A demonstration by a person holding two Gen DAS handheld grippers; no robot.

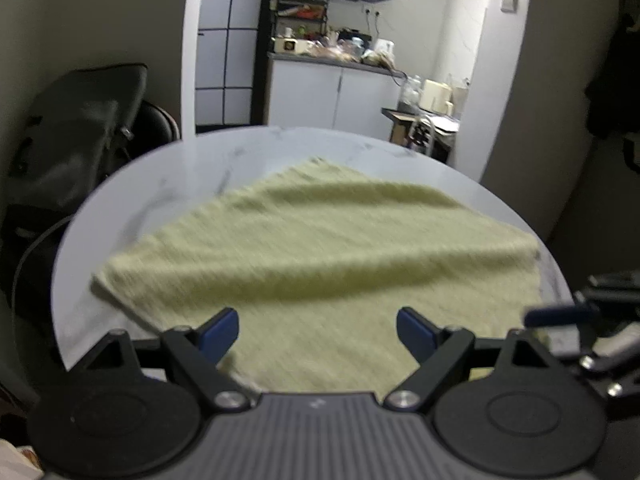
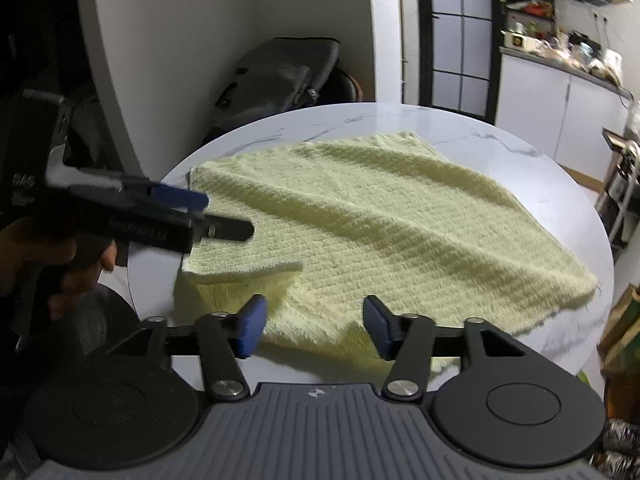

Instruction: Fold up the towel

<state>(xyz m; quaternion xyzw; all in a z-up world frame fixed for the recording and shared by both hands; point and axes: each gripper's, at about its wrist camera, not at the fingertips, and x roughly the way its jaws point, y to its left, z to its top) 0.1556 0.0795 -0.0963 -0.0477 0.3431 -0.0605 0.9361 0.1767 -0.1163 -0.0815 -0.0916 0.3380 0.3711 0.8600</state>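
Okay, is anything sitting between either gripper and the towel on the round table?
Nothing visible is. The yellow towel lies spread on the marble table with no other object on it. The left gripper and right gripper both hang open right at its near edge.

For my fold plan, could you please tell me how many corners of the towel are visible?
4 on the yellow towel: far-left corner, far corner, right corner, and a near-left corner flipped onto the cloth. More may hide under folds.
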